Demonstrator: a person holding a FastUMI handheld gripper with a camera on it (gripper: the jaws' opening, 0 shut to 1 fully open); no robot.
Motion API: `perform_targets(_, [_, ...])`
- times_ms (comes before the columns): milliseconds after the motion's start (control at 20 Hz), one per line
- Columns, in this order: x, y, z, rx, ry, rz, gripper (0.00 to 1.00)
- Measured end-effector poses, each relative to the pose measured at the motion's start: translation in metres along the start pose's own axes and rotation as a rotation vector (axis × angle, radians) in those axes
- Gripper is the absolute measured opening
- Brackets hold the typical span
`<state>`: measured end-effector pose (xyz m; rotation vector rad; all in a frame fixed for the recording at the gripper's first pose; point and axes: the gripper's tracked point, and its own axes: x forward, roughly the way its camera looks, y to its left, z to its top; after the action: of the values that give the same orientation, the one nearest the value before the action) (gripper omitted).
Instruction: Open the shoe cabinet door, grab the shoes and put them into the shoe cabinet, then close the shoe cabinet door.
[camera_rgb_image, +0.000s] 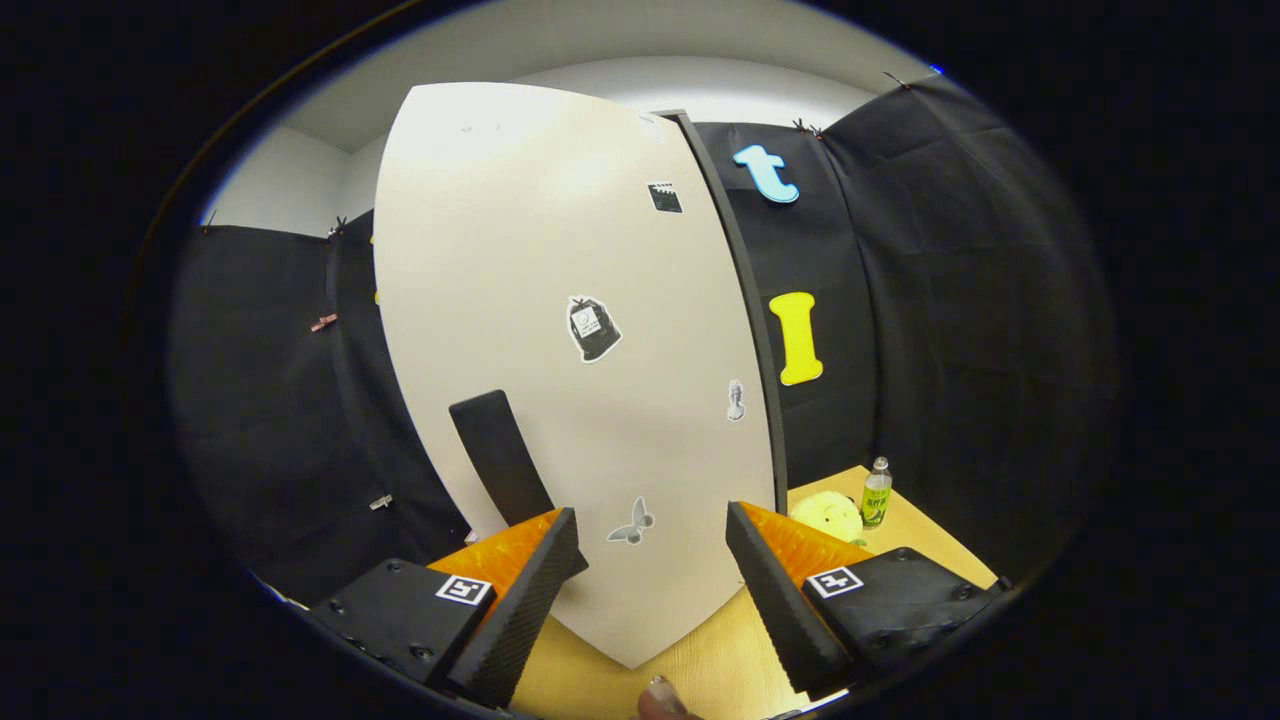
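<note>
The white shoe cabinet door (560, 330) stands upright just ahead of me, with several small stickers on it. A dark edge strip (745, 300) runs down its right side. Its black handle (498, 455) is a flat bar low on the door, just beyond my left finger (530, 590). My gripper (652, 515) is open, its fingers wide apart and close to the door's lower part, with nothing between them. The butterfly sticker (632, 523) shows in the gap.
The cabinet stands on a light wooden table (700, 670). To the right of the cabinet, on the table, sit a yellow plush toy (828, 515) and a small green bottle (876, 495). A person's fingertip (662, 697) shows between the finger bases.
</note>
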<state>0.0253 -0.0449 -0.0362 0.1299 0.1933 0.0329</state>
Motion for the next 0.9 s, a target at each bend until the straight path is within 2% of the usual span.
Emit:
perform_targets(400, [-0.006, 0.017, 0.010, -0.080, -0.024, 0.006, 0.98])
perform_targets(900, [-0.009, 0.016, 0.021, -0.077, -0.032, -0.003, 0.98])
